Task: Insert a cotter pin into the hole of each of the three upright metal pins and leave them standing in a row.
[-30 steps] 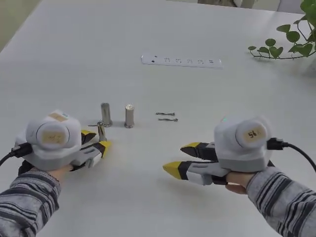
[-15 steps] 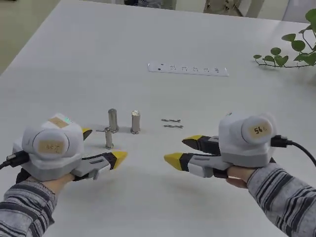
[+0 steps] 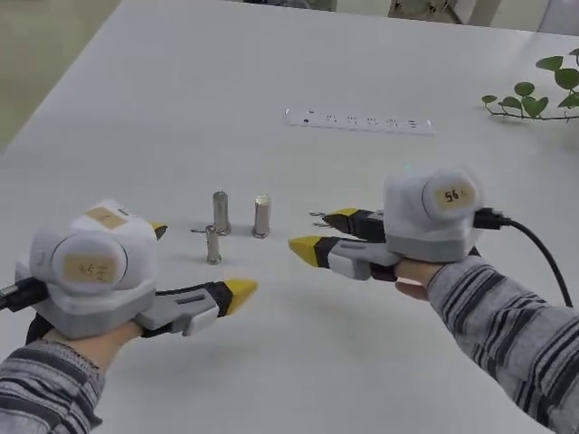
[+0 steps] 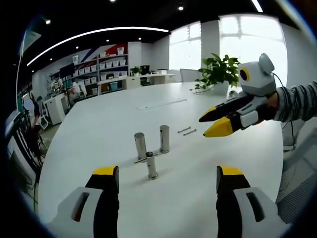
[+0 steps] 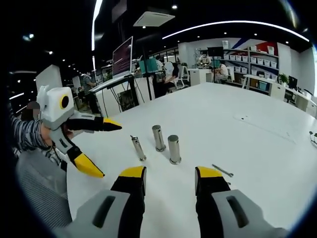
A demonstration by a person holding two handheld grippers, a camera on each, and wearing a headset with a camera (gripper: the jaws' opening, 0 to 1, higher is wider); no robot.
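Centrally on counter [image 3: 298, 344], three upright pins [image 3: 261, 217], two loose cotter pins [image 4: 189, 132] just beside. Left hand-held gripper [image 3: 199, 260] wide, right hand-held gripper [image 3: 323, 230] narrower, both empty. Looks light, stiff, slippery wire; suits pinching near one end.

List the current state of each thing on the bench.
Front pin: upright, cotter pin through it.
Back-left pin: upright, no cotter pin.
Back-right pin: upright, no cotter pin.
Loose cotter pins: lying flat, unused.
Left hand-held gripper: open, empty.
Right hand-held gripper: open, empty.
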